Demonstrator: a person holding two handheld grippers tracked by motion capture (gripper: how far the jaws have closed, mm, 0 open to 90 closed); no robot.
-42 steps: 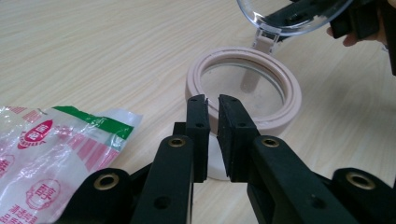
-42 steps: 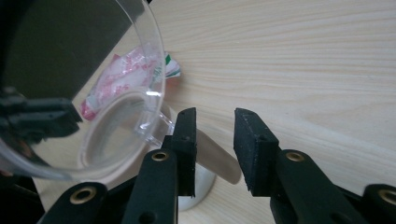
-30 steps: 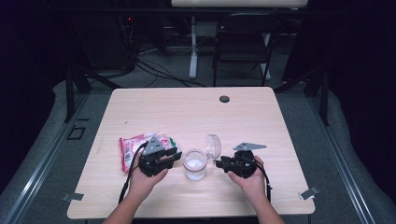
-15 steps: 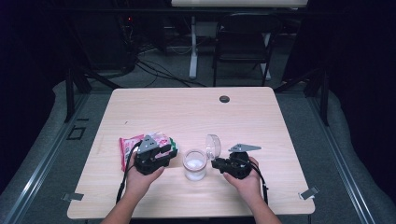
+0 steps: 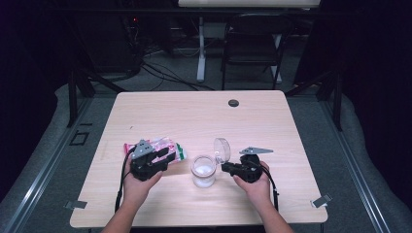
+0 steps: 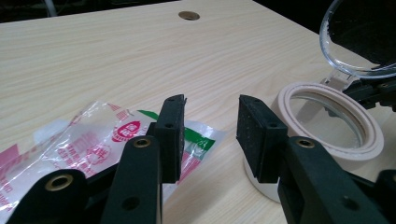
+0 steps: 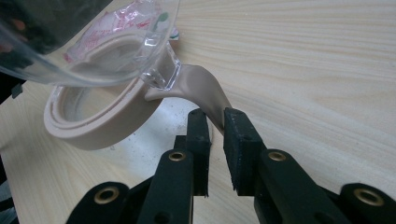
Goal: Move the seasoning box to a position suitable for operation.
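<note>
High view: a light wooden rectangular table [image 5: 204, 116] is seen from above, with a small dark round hole [image 5: 233, 103] set near its far edge. A short clear glass jar with a cream-coloured rubber rim [image 5: 203, 170] stands upright near the middle of the near half of the table, closer to the near edge than to the far one. Its round clear lid [image 5: 222, 149] is tipped up and open on the jar's right side.

The right gripper [image 5: 230, 168] is held in the person's right hand [image 5: 255, 183], just right of the jar. In the right gripper view the two black jaws are seen drawn narrow and closed on the cream rubber tab [image 7: 211, 99] that runs from the jar's rim [image 7: 100, 119] to the hinge of the clear lid [image 7: 88, 39].

The left gripper [image 5: 163, 156] is held in the left hand [image 5: 137, 182], left of the jar. In the left gripper view its jaws stand moderately apart with nothing between them, pointed toward the gap between the jar [image 6: 327, 130] and a flat clear plastic packet printed in pink, red and green [image 6: 88, 144]. That packet [image 5: 163, 145] lies flat on the table to the left of the jar, partly under the left gripper, and apart from the jar.
</note>
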